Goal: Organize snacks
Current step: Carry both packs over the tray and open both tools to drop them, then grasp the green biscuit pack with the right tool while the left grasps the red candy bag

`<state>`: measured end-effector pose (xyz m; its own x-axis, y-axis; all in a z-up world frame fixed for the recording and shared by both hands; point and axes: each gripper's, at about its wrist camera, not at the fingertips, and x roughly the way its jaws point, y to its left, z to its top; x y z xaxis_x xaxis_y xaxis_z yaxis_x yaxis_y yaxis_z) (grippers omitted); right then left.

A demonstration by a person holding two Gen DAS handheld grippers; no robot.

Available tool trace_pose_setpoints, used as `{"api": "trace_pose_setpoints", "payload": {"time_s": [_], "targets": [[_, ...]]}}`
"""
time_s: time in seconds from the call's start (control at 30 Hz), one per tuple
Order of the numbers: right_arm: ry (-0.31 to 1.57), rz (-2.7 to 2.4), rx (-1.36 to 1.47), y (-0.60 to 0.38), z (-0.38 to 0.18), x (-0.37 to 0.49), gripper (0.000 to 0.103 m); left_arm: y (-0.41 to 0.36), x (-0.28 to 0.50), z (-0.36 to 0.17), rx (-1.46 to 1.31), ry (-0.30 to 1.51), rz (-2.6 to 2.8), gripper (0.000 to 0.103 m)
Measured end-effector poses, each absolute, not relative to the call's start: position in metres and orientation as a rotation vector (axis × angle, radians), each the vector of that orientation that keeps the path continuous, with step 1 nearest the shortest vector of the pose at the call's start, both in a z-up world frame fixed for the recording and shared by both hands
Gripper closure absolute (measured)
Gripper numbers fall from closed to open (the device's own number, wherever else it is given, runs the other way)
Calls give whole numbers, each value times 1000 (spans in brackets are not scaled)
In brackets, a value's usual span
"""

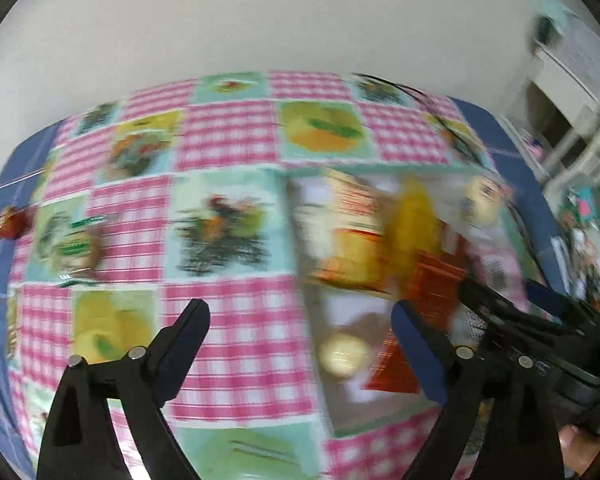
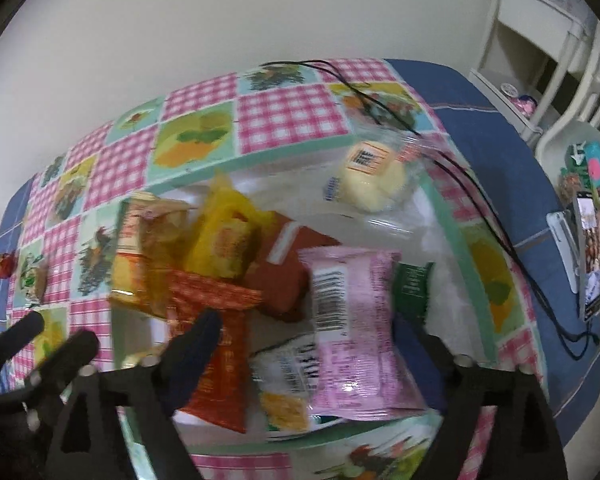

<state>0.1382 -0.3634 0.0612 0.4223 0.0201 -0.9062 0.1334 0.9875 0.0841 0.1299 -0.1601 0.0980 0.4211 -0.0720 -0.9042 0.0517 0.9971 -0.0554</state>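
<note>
Surface: table under a patchwork cloth (image 2: 288,116) of pink gingham and fruit-print squares, blue fabric at its edges. White wall behind. White shelving (image 2: 540,40) at upper right; a black cord (image 2: 476,188) trails over the cloth's far right corner.

Container: shallow white tray (image 2: 436,240) on the cloth, holding the snacks.

Contents, right wrist view: pink packet (image 2: 356,320), long axis running near to far, barcode face up; orange-red packet (image 2: 220,344) just left of it, also lengthwise; yellow wrapper (image 2: 224,240) and yellow-red box (image 2: 132,248) toward the far left; clear bag with pale round pieces (image 2: 376,180) at the far right corner. A small red sweet (image 2: 4,266) and a green-printed packet (image 2: 34,280) lie loose on the cloth, well left of the tray.

Right gripper (image 2: 312,332): fingers wide apart above the tray, straddling the pink packet; contact cannot be told.

Left gripper (image 1: 300,320): fingers wide apart, nothing between them; view heavily motion-blurred, so it probably hangs over the tray's left edge.
</note>
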Motion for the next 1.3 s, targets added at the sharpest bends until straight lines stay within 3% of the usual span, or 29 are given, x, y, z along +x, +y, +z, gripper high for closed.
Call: {"api": "trace_pose_setpoints", "payload": {"time_s": [0.03,0.57,1.03,1.2,1.3], "targets": [[1130,-61,150,-357,63,139,1,-150,131,98,-24,1128,-53,5],[1068,183,50,-171,93,162,1,65,140,91,-182,1110,203,5],[1170,332,-69,-6,36,211,1,230,202,69,-252,1152,313,5],[1182,315,-79,13,23,224,3,246,225,54,-264,1182,322,5],[1190,297,-104,17,16,230,15,250,233,48,-272,1198,322,10]]}}
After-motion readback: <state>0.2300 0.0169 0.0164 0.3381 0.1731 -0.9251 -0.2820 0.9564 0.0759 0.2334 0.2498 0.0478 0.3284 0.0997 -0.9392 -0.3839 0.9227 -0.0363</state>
